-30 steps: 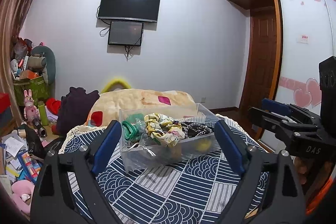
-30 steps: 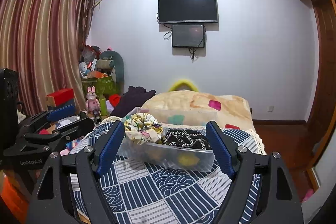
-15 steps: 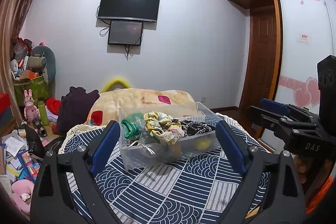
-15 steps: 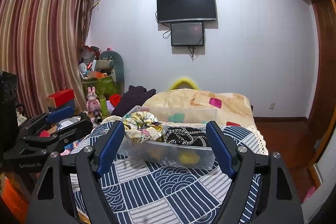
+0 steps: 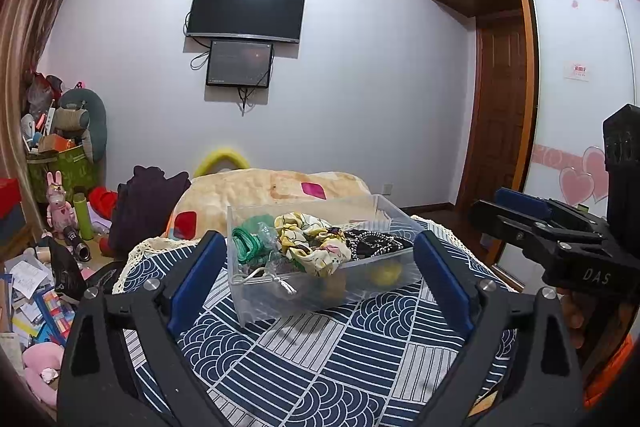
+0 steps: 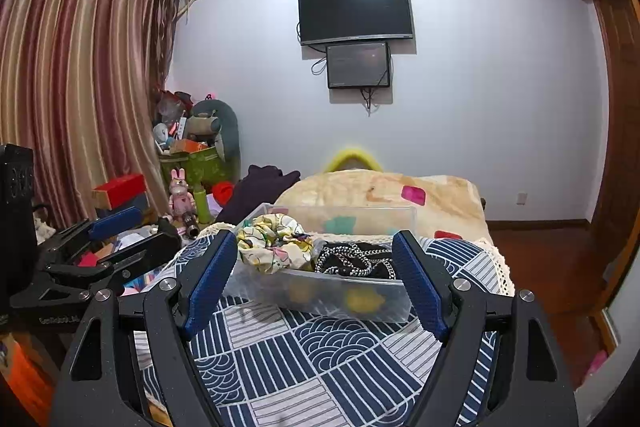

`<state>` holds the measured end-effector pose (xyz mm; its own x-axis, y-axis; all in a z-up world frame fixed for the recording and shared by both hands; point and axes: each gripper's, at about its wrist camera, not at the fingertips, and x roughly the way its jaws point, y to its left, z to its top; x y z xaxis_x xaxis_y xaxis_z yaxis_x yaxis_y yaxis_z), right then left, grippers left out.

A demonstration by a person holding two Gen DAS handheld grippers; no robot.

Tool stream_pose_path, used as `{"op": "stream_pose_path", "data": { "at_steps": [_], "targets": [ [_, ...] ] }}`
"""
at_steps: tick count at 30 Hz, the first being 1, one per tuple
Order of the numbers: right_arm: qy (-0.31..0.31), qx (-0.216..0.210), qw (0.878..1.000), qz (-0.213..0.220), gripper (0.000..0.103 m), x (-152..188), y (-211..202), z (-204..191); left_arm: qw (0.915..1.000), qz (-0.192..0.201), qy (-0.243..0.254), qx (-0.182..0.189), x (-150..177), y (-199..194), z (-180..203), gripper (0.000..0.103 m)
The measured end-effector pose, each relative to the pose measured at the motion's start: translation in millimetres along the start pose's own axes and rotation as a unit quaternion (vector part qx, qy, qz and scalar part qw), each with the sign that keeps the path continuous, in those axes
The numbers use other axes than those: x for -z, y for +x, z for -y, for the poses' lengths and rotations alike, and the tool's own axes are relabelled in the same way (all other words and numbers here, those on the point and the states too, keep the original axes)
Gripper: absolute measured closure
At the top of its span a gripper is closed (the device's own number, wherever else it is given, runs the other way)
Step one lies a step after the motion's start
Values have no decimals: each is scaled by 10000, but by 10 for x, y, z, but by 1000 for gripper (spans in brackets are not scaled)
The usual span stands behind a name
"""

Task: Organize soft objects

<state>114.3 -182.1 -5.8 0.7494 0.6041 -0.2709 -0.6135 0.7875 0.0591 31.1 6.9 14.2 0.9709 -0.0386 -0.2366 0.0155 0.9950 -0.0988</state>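
Observation:
A clear plastic box [image 5: 320, 287] [image 6: 320, 297] stands on a round table with a navy patterned cloth [image 5: 320, 355] [image 6: 320, 355]. It holds a floral cream scrunchie [image 5: 312, 247] [image 6: 272, 247], a green fabric piece [image 5: 246, 243], a black and white beaded item [image 5: 372, 243] [image 6: 356, 259] and something yellow at the bottom [image 5: 386, 271] [image 6: 362, 301]. My left gripper [image 5: 316, 283] is open and empty, a short way in front of the box. My right gripper [image 6: 314, 279] is open and empty, also in front of the box. Each gripper shows at the other view's edge.
A bed with a beige blanket [image 5: 272, 187] lies behind the table, with dark clothes [image 5: 148, 203] on its left. Toys, boxes and papers clutter the floor at left [image 5: 40, 267]. A wardrobe [image 5: 572, 107] and door stand at right.
Both grippers have shifted slightly; the box sits a bit lower and nearer in both views. Both stay open and empty.

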Motion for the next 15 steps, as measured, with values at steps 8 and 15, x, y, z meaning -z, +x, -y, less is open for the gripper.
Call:
{"op": "stream_pose_path", "data": {
  "at_steps": [8,15],
  "targets": [
    [5,1,10000,-18,25,-4,4,-8,10000,3,-47,-48,-16,1,-19,2],
    [74,28,10000,6,17,7,-6,-19,10000,13,-25,30,-13,-1,-11,1]
  ]
}}
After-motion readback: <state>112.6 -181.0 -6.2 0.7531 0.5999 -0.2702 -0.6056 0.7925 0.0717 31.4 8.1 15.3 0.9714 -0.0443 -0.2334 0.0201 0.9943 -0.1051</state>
